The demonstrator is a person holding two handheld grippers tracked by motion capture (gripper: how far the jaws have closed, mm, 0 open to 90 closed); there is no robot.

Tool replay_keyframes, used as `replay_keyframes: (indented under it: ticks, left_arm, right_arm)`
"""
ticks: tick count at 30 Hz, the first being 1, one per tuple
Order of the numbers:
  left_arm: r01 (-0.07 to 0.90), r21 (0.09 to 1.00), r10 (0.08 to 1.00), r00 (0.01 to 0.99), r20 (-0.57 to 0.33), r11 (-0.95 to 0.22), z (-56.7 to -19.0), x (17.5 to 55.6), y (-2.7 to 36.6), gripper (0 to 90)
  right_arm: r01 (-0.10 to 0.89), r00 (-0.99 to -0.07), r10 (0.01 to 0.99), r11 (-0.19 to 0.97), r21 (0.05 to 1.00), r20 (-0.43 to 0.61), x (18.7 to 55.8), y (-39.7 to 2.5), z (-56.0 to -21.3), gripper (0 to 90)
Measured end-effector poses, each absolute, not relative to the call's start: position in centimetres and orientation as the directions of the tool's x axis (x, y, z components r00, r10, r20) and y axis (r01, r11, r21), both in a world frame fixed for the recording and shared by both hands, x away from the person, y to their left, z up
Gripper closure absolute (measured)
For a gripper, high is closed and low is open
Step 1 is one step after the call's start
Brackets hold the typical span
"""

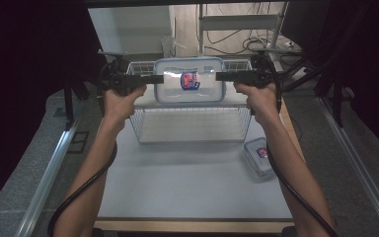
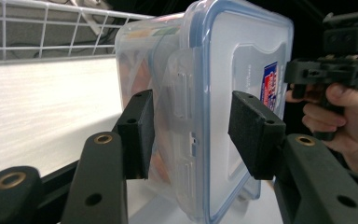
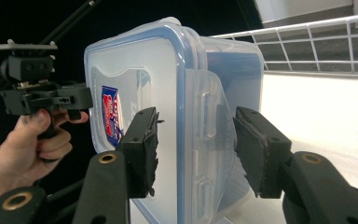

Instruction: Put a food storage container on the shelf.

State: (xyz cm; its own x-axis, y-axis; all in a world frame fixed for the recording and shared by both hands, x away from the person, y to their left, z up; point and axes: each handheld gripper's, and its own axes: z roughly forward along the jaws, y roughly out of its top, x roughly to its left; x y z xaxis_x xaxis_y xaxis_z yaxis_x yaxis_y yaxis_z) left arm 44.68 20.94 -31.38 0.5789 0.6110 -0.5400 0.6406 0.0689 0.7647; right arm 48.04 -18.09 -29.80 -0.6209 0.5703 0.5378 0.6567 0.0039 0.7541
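A clear plastic box with a blue-edged lid is held in the air above a white wire basket, at the far part of the table. The lid is closed, and on it there is a red and blue label. Through the wall of the box, in the left gripper view, some orange and reddish content is visible, but I cannot tell what it is. The inside of the basket that can be seen is bare. A second, smaller box with the same kind of label lies flat on the table, just beside the right near corner of the basket.

The left gripper comes to the box from its left side and the right gripper from its right side, both about level and pointing toward each other. In the left gripper view, the two jaws stand on both sides of the box edge near the side clip; the pads look near the plastic, but I cannot tell if they really press it. In the right gripper view it is the same: the jaws stand around the opposite edge, and firm contact is not clear. Each hand is wrapped around its gripper handle, with both forearms stretched forward over the table
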Motion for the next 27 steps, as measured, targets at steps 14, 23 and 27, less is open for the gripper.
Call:
replay_keyframes:
  ticks: [14,23,27]
  left_arm:
    - [0.623,0.781,0.661,0.566,-0.493,0.048,-31.6,45.7,20.4,50.2]
    - [0.624,0.780,0.676,0.555,-0.485,0.047,-32.5,46.1,19.7,42.0]
    - [0.576,0.817,0.682,0.586,-0.437,0.028,-32.2,45.1,19.8,38.9]
  right_arm:
    - [0.631,-0.622,0.596,-0.003,0.776,0.508,48.9,-17.9,-30.4,46.1]
    - [0.575,-0.608,0.686,0.034,0.817,0.400,49.5,-17.7,-30.9,43.7]
    - [0.490,-0.645,0.716,0.119,0.864,0.267,48.1,-17.4,-30.2,48.1]
